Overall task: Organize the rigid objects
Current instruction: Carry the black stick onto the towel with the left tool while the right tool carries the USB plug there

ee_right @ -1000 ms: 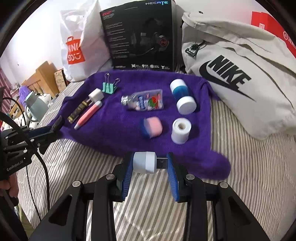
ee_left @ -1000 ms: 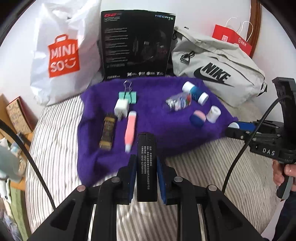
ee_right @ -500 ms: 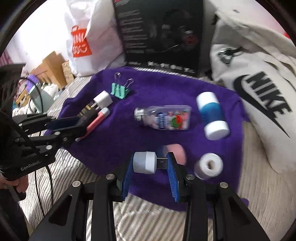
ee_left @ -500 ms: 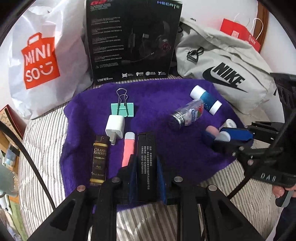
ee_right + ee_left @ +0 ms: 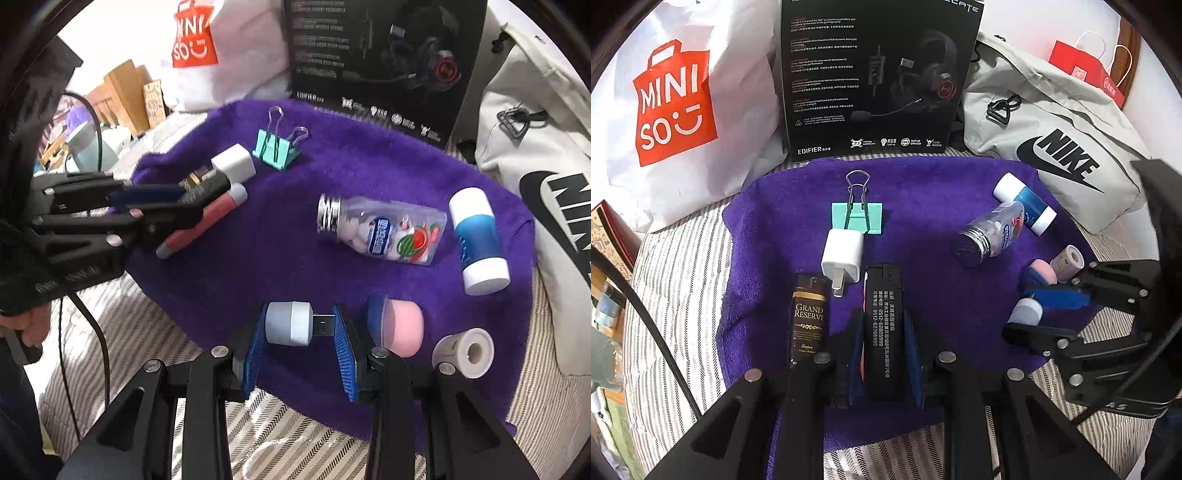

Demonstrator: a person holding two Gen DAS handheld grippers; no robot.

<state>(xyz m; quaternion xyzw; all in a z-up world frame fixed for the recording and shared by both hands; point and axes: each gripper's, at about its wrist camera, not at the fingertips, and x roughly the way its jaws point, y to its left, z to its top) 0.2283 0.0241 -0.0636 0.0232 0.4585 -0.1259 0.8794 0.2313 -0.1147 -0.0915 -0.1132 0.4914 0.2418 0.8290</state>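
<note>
Left gripper (image 5: 882,332) clamping black lighter (image 5: 882,314) over purple towel (image 5: 923,192), beside white charger (image 5: 843,254). Right gripper (image 5: 299,328) pinching USB light (image 5: 291,323) near pink sponge (image 5: 400,328).

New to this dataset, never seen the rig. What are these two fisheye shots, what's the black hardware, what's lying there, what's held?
No robot here: a person holds a pair of tongs in each hand, each with a camera looking along its fingers. So each picture shows its own tongs at the bottom and the other pair off to one side.

Left wrist view: the left tongs are shut on a black bar with white print. Right wrist view: the right tongs are shut on a small white USB plug-in.

Both hover over a purple towel on a striped bed. On the towel lie a green binder clip, a white charger, a candy bottle, a blue-and-white tube and a small tape roll.
</note>
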